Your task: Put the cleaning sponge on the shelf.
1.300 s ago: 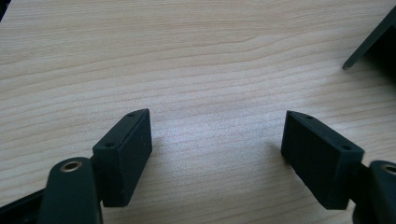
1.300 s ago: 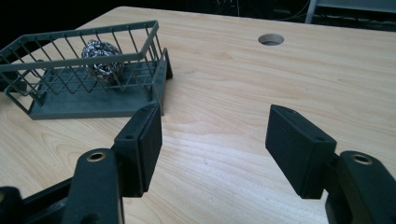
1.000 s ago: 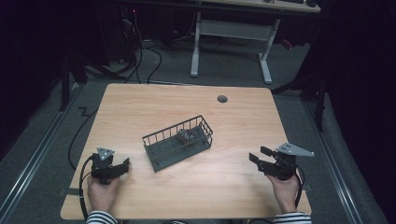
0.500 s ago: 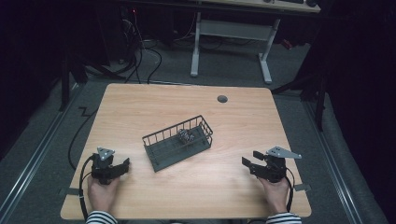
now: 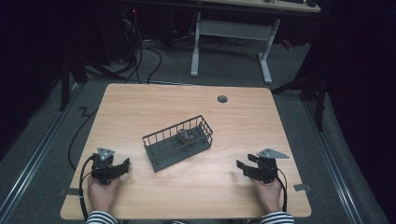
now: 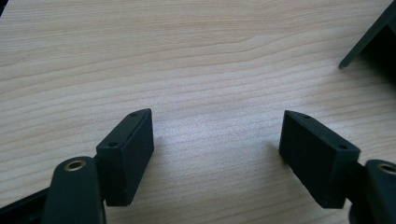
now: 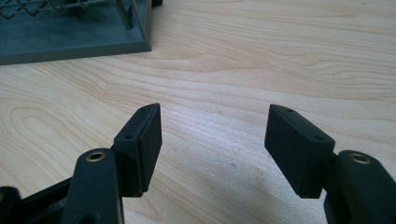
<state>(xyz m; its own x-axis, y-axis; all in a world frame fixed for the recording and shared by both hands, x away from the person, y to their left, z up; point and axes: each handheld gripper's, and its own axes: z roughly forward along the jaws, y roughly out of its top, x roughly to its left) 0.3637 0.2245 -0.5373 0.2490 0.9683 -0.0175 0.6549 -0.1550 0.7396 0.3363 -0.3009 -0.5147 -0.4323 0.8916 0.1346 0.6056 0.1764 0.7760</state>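
Basket (image 5: 177,144) of dark wire on a flat grey base sits near the middle of the counter (image 5: 140,107), turned at an angle so that its long side runs from lower left to upper right in the high view. A small metallic item (image 5: 186,136) lies inside it, toward the upper right end; what it is cannot be told.

At the near left edge of the counter, the left tool (image 5: 122,167) rests low in the person's left hand (image 5: 102,193), pointing right toward the basket but well apart from it. In the left gripper view its black jaws stand apart with bare wood between them, and a dark corner of the basket (image 6: 373,42) shows at the upper right.

At the near right edge, the right tool (image 5: 241,167) is held in the right hand (image 5: 268,196), pointing left toward the basket and likewise well apart from it. A grey three-cornered plate (image 5: 272,153) sits on top of it. In the right gripper view its jaws are also spread, nothing between them, just above the wood, and the grey base of the basket (image 7: 74,37) with some wire mesh lies at the upper left.

Striped sleeves (image 5: 100,218) show at the bottom of the high view. A round grey hole cover (image 5: 222,99) lies in the far part of the counter.
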